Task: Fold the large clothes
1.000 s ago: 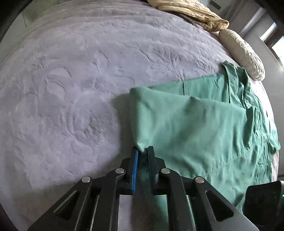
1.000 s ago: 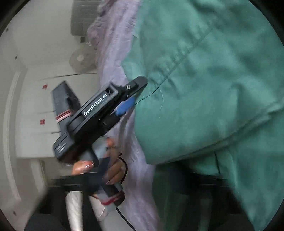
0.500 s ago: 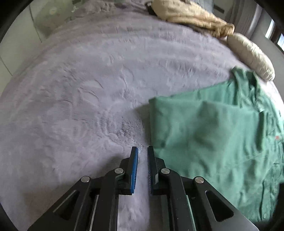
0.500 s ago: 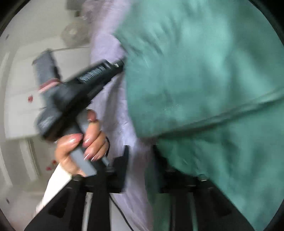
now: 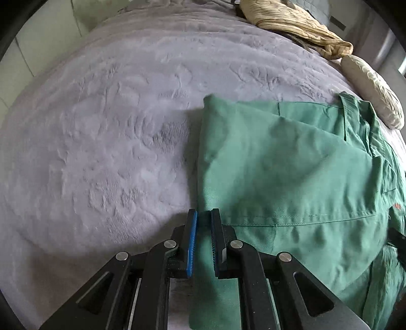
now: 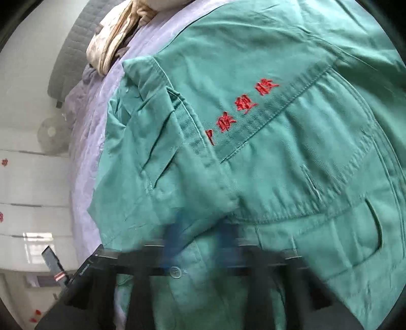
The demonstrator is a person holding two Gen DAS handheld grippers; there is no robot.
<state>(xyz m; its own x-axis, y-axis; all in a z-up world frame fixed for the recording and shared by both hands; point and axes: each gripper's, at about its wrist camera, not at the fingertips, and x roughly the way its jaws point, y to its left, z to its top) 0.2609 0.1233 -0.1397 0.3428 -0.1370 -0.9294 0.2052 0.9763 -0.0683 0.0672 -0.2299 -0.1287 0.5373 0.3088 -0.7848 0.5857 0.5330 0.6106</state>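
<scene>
Left wrist view: grey plush bedspread (image 5: 106, 142) fills the left and far field. The left gripper (image 5: 203, 241) sits at near centre, jaws almost together; a strip of green cloth shows in the narrow gap, though whether the pads bite it cannot be told. Half a second ago the same jaws stood over bare bedspread, clear of the cloth, so this hand has shifted right to the fabric's edge. Right of it lies the green work jacket (image 5: 291, 172), one panel already folded over the body, collar toward the far right. A beige bundle (image 5: 299, 22) and a cream pillow (image 5: 373, 88) lie at the far right edge.

Right wrist view: the jacket (image 6: 266, 157) now fills the frame, red embroidered lettering (image 6: 241, 106) and a button (image 6: 175, 271) showing (previously a plain folded flank). The right gripper (image 6: 200, 243) is blurred at the near edge; its jaws have just sprung open and closed again, now pressed together; no cloth can be made out between them.

Judgement: the first fold is laid and released; both hands are relocating for the next fold.
</scene>
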